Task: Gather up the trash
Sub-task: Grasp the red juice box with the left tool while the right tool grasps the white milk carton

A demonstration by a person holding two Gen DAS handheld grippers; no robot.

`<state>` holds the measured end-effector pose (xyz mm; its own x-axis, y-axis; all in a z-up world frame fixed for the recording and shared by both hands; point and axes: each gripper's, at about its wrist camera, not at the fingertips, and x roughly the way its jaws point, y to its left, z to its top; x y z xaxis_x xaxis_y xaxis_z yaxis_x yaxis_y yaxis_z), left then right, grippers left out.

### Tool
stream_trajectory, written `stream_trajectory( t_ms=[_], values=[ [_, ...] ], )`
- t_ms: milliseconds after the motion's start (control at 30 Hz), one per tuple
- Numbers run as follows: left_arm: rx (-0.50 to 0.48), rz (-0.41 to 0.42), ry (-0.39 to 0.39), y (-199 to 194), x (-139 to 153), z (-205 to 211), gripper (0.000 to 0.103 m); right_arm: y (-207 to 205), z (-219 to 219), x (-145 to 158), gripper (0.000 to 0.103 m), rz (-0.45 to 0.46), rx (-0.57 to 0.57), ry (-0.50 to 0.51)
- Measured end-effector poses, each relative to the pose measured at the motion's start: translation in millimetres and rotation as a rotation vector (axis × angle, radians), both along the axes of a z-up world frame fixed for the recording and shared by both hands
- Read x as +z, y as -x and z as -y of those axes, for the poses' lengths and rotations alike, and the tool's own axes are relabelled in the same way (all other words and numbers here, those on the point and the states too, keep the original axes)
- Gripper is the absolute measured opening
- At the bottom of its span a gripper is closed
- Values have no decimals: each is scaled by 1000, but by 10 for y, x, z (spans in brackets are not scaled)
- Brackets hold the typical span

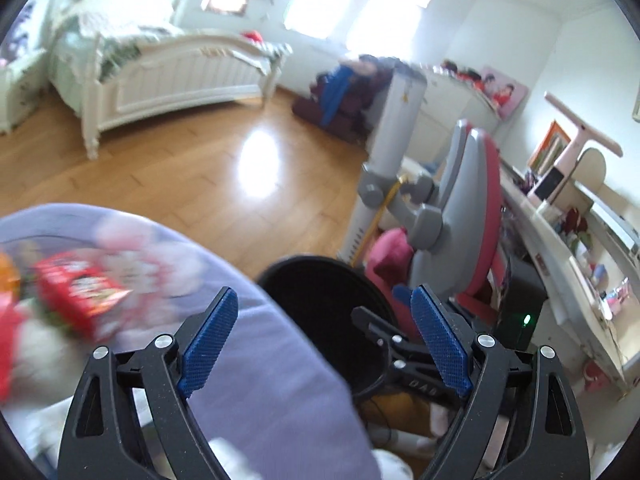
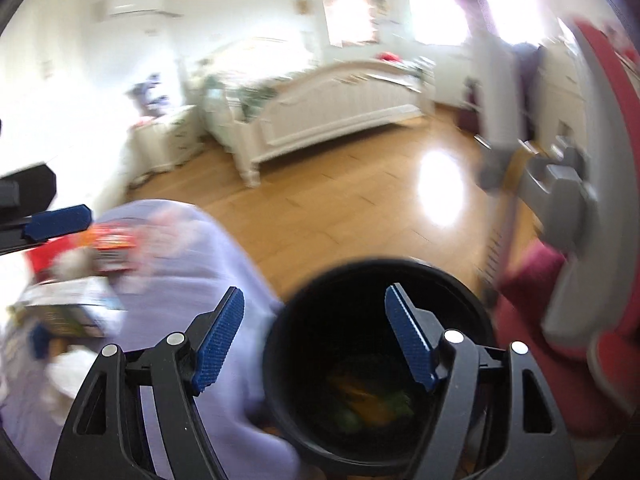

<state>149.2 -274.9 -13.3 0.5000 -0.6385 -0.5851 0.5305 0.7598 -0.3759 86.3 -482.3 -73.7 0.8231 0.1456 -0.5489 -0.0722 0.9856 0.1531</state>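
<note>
Left wrist view: the left gripper (image 1: 324,342) has its jaws spread wide and empty, above the lavender cloth-covered table (image 1: 280,380). A red snack wrapper (image 1: 82,294) lies on the cloth among blurred litter, uncollected. The round black trash bin (image 1: 320,280) stands just beside the table.

Right wrist view: the right gripper (image 2: 314,336) hangs over the bin (image 2: 288,344), jaws wide, empty. Orange and green scraps (image 2: 368,398) lie inside. Judgement: partly done; table litter (image 2: 72,304) remains.
</note>
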Motion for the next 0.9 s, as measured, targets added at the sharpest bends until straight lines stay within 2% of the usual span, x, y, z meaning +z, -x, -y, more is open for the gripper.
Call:
stream_trajectory(
  t_ms=[100, 233, 300, 400, 567, 700, 800, 900],
  values=[
    [87, 52, 2, 235, 153, -534, 87, 24, -415, 232, 73, 44, 166, 39],
    [230, 75, -30, 395, 264, -1309, 91, 21, -1051, 396, 73, 55, 425, 122],
    [274, 57, -43, 389, 248, -1625, 91, -6, -1321, 410, 73, 50, 540, 166],
    [313, -25, -77, 236, 113, -1976, 91, -93, -1638, 392, 73, 36, 656, 239],
    [313, -111, -118, 22, -116, -2252, 91, -275, -2031, 280, 73, -16, 826, 342],
    [311, -138, -143, -116, -244, -2309, 91, -369, -2261, 125, 73, -52, 907, 443],
    [298, -151, -183, -180, -325, -2255, 89, -412, -2315, 44, 72, -81, 945, 473],
    [268, -175, -186, -235, -398, -2200, 68, -398, -2370, 10, 65, -96, 964, 489]
  ],
)
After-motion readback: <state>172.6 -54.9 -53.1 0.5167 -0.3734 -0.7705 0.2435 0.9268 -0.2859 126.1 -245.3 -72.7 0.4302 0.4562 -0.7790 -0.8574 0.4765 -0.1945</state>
